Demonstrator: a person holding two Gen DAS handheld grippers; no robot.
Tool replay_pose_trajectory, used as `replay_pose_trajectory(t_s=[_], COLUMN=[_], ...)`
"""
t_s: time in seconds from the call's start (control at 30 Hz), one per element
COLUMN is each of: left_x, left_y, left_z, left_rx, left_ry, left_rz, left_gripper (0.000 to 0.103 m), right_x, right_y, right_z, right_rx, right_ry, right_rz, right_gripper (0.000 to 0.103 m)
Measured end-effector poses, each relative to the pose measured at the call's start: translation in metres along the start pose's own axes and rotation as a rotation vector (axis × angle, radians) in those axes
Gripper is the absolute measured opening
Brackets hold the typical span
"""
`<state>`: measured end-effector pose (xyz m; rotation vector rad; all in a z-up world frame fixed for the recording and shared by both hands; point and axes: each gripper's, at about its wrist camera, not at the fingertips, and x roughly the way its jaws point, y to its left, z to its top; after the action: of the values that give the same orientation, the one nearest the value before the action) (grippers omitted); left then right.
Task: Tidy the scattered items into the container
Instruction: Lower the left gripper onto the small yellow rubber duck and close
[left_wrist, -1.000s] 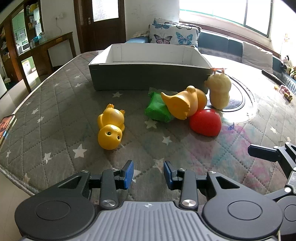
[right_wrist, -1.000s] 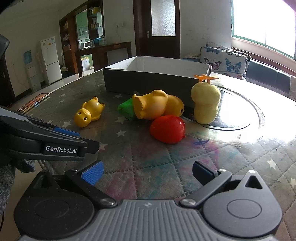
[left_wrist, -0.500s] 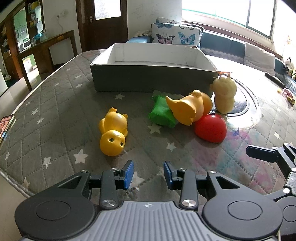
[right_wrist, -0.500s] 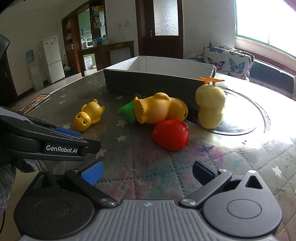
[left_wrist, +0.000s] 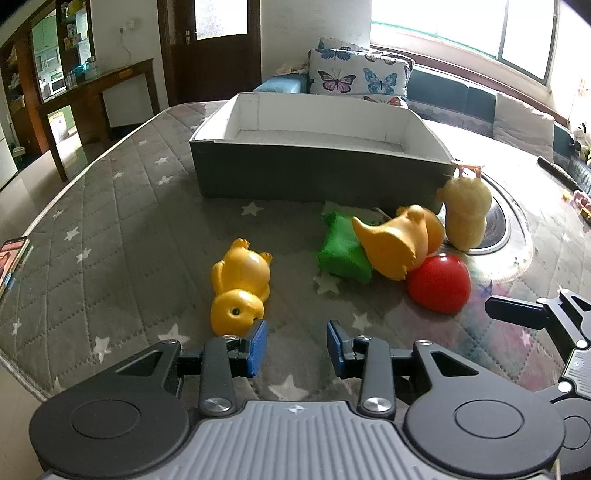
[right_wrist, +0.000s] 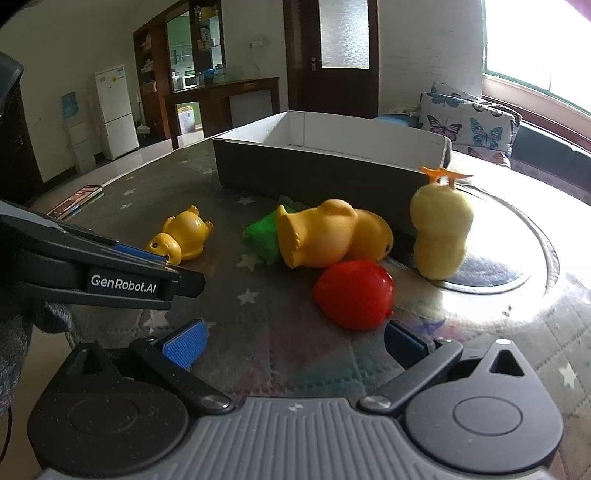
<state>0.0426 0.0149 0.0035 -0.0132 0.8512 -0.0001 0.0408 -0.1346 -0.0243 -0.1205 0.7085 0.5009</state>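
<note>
The left gripper (left_wrist: 294, 347), jaws narrowly apart and empty, is lining up on the small yellow duck (left_wrist: 240, 286) at eleven o'clock. The right gripper (right_wrist: 295, 343), jaws wide and empty, is facing the red ball (right_wrist: 354, 293) at twelve o'clock, probably for lifting into the box (left_wrist: 321, 168).

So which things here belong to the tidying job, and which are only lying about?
For the job: small yellow duck, green block, big orange duck, red ball, pale yellow plush chick, grey box.

Lying about: phone, butterfly cushion.
</note>
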Motion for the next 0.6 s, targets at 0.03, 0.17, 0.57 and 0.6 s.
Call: replay_pose_trajectory(t_s=[0.03, 0.17, 0.57, 0.6], left_x=[0.0, 0.0, -0.011, -0.013], left_y=[0.001, 0.005, 0.023, 0.026], left_z=[0.002, 0.006, 0.027, 0.028], left_rx=[-0.002, -0.003, -0.033, -0.038], left_ry=[-0.002, -0.006, -0.053, -0.063], left_rz=[-0.004, -0.026, -0.096, -0.098], left_gripper=[0.038, 0.038, 0.038, 0.038], right_x=[0.001, 0.005, 0.014, 0.014], right_y=[0.0, 0.003, 0.012, 0.014], right_z=[0.002, 0.008, 0.024, 0.025], right_rx=[-0.002, -0.019, -0.056, -0.06], right_ry=[0.0, -0.001, -0.015, -0.017], right_rz=[0.003, 0.013, 0.05, 0.058], right_gripper=[0.103, 0.103, 0.103, 0.103])
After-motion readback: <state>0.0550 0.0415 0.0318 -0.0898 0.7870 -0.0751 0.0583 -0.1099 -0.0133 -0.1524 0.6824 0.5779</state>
